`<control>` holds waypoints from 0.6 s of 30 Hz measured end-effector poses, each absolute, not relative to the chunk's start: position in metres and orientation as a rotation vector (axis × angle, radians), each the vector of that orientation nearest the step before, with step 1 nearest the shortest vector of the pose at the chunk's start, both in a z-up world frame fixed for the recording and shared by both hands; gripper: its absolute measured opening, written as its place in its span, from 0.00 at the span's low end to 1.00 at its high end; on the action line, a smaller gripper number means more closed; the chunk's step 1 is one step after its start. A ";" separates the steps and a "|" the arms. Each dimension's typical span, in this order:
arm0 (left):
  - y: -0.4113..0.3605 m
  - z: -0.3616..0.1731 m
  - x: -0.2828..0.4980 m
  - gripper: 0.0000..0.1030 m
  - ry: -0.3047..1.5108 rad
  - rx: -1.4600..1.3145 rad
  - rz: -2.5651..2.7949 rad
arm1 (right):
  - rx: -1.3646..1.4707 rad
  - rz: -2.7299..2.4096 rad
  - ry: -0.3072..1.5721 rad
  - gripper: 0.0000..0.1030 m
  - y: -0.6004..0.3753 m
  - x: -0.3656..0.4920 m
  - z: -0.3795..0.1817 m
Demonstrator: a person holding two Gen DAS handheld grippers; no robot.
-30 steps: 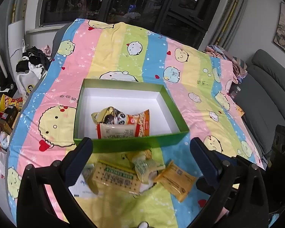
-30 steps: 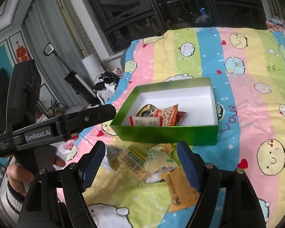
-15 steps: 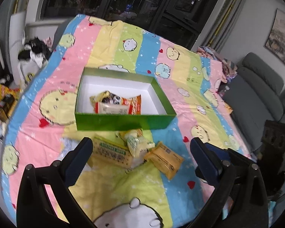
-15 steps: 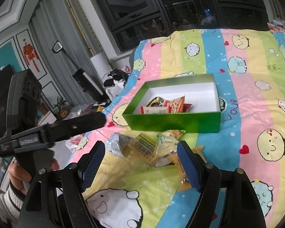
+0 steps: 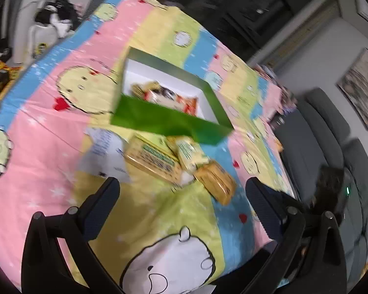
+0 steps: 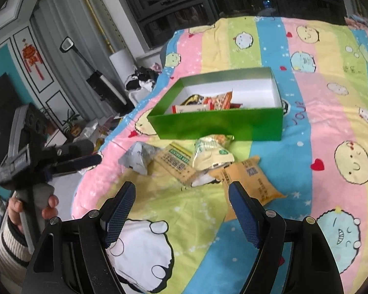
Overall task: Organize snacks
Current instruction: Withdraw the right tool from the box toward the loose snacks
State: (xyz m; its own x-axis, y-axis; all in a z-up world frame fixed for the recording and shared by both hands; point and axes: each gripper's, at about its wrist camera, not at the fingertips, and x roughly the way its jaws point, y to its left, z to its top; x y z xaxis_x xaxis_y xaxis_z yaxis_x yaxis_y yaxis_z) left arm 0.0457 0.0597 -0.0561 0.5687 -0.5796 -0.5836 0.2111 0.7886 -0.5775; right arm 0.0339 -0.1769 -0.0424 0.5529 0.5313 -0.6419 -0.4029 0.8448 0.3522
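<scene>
A green box (image 6: 218, 125) with a white inside stands on the bed and holds several snack packets (image 6: 208, 103). It also shows in the left wrist view (image 5: 169, 122). In front of it lie loose snacks: a silver packet (image 6: 138, 156), a tan biscuit pack (image 6: 179, 164), a pale green bag (image 6: 212, 153) and an orange packet (image 6: 250, 178). My right gripper (image 6: 181, 208) is open and empty, just short of the loose snacks. My left gripper (image 5: 181, 196) is open and empty, held back from the pile; it shows at the left of the right wrist view (image 6: 85, 159).
The bed has a striped cartoon sheet (image 6: 319, 127). A grey sofa (image 5: 331, 132) stands to the right of the bed. Clutter and bags (image 5: 49, 24) lie on the floor at the bed's far left. Dark windows are behind.
Both grippers have pulled back from the box and risen, so more of the bed shows. The left wrist view has tilted and is blurred by motion. The snacks have not moved.
</scene>
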 end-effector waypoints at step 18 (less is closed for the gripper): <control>0.036 -0.085 0.043 0.99 0.852 -0.413 -0.564 | 0.101 0.618 0.905 0.76 -0.142 0.040 -0.088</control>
State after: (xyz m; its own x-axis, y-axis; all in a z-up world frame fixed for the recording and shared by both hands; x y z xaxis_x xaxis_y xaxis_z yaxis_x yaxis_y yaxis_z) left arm 0.0431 0.0363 -0.0847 0.5288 -0.6152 -0.5848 0.2977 0.7796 -0.5509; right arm 0.0402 -0.1416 -0.0875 0.4574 0.5417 -0.7052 -0.4593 0.8230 0.3342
